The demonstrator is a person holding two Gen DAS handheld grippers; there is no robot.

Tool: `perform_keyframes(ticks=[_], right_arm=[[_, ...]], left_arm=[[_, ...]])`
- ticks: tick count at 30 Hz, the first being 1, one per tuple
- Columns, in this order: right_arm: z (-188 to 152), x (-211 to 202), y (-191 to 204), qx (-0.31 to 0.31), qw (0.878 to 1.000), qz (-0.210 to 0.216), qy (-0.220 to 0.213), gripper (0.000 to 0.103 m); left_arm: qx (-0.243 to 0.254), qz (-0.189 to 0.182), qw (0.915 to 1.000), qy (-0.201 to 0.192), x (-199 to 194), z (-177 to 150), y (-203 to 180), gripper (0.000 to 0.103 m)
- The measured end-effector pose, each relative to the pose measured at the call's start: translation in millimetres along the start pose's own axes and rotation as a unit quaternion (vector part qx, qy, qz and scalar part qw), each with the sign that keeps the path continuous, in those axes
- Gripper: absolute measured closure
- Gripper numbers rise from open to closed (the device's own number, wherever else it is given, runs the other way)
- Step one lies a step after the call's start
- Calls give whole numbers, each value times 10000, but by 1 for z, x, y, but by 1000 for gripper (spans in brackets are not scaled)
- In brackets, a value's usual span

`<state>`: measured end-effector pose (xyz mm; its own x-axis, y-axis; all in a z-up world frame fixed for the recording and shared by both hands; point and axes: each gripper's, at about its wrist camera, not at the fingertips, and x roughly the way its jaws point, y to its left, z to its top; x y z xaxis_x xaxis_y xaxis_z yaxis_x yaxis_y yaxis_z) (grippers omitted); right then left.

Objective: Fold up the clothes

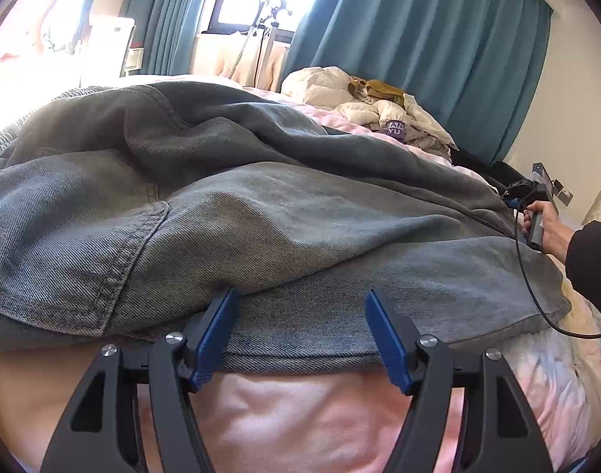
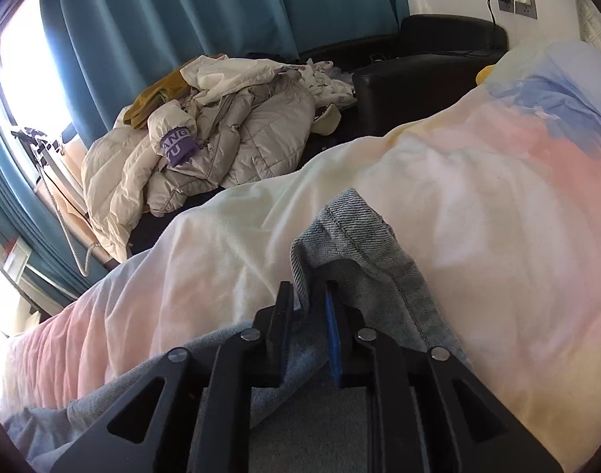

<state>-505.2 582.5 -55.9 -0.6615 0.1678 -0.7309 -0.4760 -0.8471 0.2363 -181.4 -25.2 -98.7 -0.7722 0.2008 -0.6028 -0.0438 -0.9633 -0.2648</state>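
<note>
Lying across a bed, a grey denim garment (image 1: 261, 213) is spread in heaped folds over the pastel pink, cream and blue bedspread (image 1: 284, 414); its near hem runs left to right just beyond the left gripper.

Left gripper (image 1: 302, 307): jaws spread wide, blue pads (image 1: 215, 335) set at the denim's near edge, the left pad tip tucked against the fold of an upper layer. Nothing is caught between them.

Right gripper (image 2: 310, 303): jaws pressed nearly together, pinching a raised fold of the denim's edge (image 2: 339, 232); the stitched hem stands up and curls over the fingertips. More denim lies under the gripper body, toward the near left.

Left wrist view, far right: a person's hand (image 1: 546, 224) in a dark sleeve holds the other gripper's handle at the garment's right end, a black cable (image 1: 533, 295) trailing over the cloth.

Far side of the bed: a pile of cream and beige padded jackets (image 2: 229, 134) with a purple lettered patch, and a mustard cloth (image 2: 158, 94). Teal curtains (image 2: 205, 8) hang behind, with a bright window at left. A black seat (image 2: 430, 67) stands far right, under a wall socket (image 2: 513, 2).
</note>
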Motion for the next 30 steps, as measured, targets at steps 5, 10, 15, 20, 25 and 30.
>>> perform_keyframes(ticks=[5,10,15,20,25,30], right_arm=[[-12,-17,-4,-28,9999,120,61,53],[-56,-69,-7,0,9995,263,181,53],[-117,-123,-10,-140,9991,287,264,53],[-184,-168,-37,219,9979,425,434,53],[-229,-195,-70,1214,9874,790,634,53],[-252,-207,-99,2230,9648,1166,764,52]], left_arm=[[107,78,9999,49,-4,1,-4,34],[-128,-315,9993,130,-21,3,-1,34],[-392,-593,9974,-98,-47,12,6,34],[-668,-706,9950,-228,-68,17,19,34],[-928,-657,9934,-180,-80,18,33,34],[-1190,-706,9904,-8,-85,15,47,34]])
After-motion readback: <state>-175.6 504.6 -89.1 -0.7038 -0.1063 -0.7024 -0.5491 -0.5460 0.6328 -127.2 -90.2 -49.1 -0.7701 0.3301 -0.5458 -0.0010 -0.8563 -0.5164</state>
